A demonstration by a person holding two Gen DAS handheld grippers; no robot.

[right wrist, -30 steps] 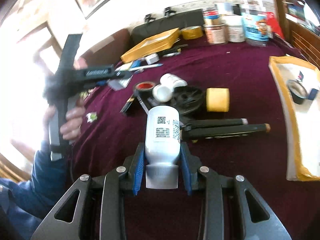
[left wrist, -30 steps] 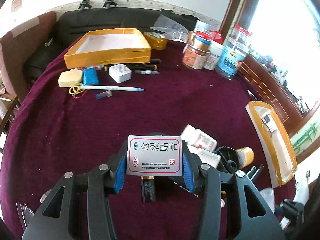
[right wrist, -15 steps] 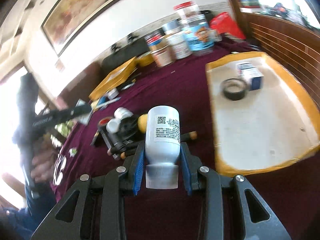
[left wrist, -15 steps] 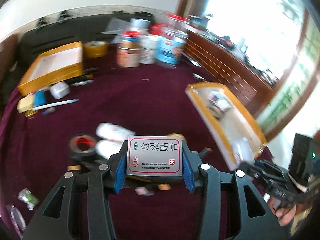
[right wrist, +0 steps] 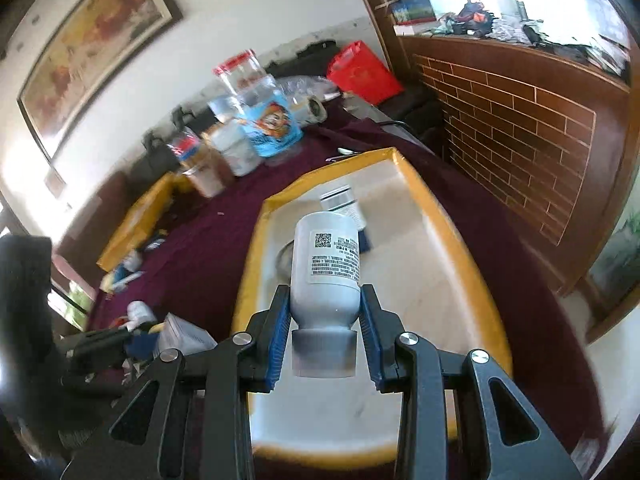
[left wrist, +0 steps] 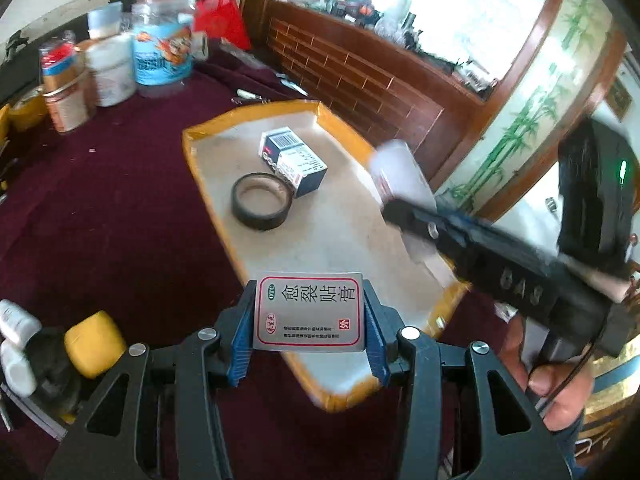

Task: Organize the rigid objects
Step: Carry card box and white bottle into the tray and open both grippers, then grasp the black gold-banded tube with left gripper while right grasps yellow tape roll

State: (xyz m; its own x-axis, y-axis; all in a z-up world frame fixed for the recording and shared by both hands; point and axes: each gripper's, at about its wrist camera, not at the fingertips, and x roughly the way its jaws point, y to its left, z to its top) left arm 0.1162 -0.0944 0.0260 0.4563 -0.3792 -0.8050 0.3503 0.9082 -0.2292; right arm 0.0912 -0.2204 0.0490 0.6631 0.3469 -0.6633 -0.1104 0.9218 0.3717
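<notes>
My left gripper [left wrist: 308, 344] is shut on a flat silver box with red-framed Chinese print [left wrist: 309, 311], held over the near end of a yellow-rimmed tray [left wrist: 200, 168]. In the tray lie a black tape roll [left wrist: 261, 201] and a small blue-and-white box [left wrist: 294, 160]. My right gripper [right wrist: 324, 332] is shut on a white bottle [right wrist: 325, 268], cap toward the camera, held above the same tray [right wrist: 256, 240]. The right gripper also shows blurred in the left wrist view [left wrist: 412, 216] over the tray's right side.
Jars and tins [left wrist: 108, 68] stand at the back of the maroon table [left wrist: 100, 220]. A yellow tape roll [left wrist: 94, 343] and white bottles [left wrist: 16, 344] lie at the left. A second yellow tray [right wrist: 136, 220] sits far left. A brick-pattern wooden wall [right wrist: 520, 140] borders the right.
Both grippers have swung right from the clutter in the table's middle to above the yellow-rimmed tray, each still holding its object.
</notes>
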